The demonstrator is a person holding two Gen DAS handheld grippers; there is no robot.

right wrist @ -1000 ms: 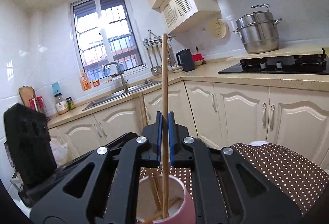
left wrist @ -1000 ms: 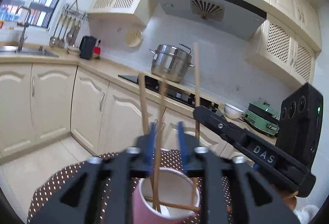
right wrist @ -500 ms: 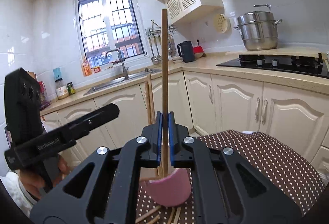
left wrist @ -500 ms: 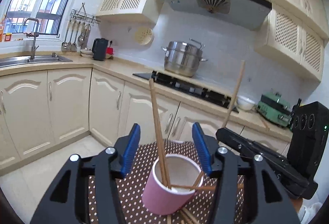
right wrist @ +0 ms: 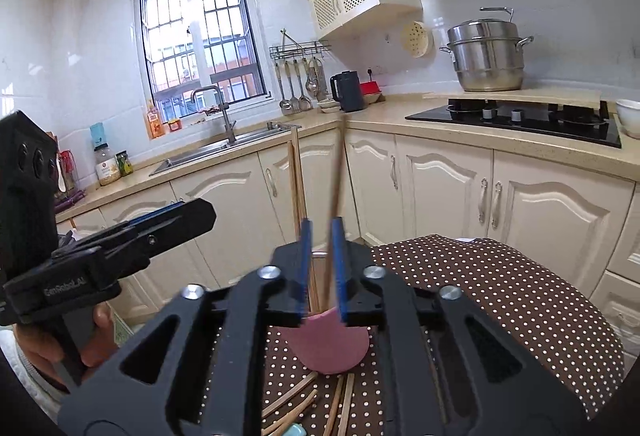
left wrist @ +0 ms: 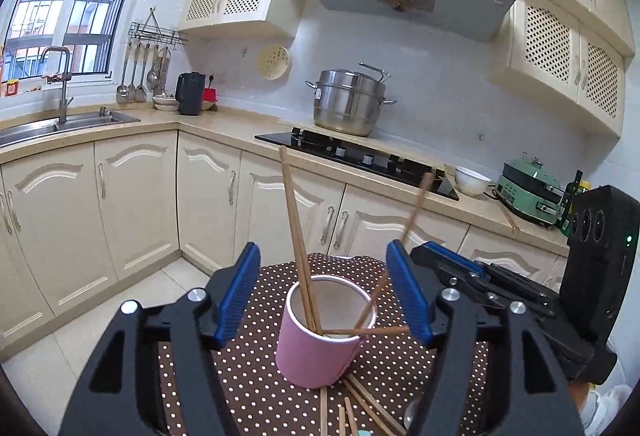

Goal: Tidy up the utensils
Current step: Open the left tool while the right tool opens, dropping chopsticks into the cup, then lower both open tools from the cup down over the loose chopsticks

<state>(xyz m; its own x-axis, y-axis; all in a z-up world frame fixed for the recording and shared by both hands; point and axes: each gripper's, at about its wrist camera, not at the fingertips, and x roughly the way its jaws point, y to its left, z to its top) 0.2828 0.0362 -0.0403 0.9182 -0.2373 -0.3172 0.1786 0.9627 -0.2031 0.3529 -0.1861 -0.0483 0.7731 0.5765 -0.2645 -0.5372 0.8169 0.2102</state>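
Observation:
A pink cup (left wrist: pixel 316 352) stands on a brown polka-dot tablecloth (left wrist: pixel 248 388) and holds several wooden chopsticks (left wrist: pixel 298 236). My left gripper (left wrist: pixel 324 296) is wide open and empty, just short of the cup. My right gripper (right wrist: pixel 321 268) stands above the cup (right wrist: pixel 332 348) with its jaws slightly apart. A chopstick (right wrist: pixel 335 195) leans between them, its lower end in the cup. In the left wrist view the right gripper's body (left wrist: pixel 480 280) sits to the right of the cup, and the chopstick (left wrist: pixel 414 207) tilts away from it.
Several loose chopsticks (left wrist: pixel 352 408) lie on the cloth in front of the cup, also in the right wrist view (right wrist: pixel 304 404). The table edge (right wrist: pixel 520 260) drops to cream kitchen cabinets. A counter with a sink, hob and steel pot (left wrist: pixel 348 99) stands behind.
My left gripper opened wide and drew back from the cup, leaving its chopsticks inside. My right gripper's jaws parted, and the upright chopstick now leans loose in the cup.

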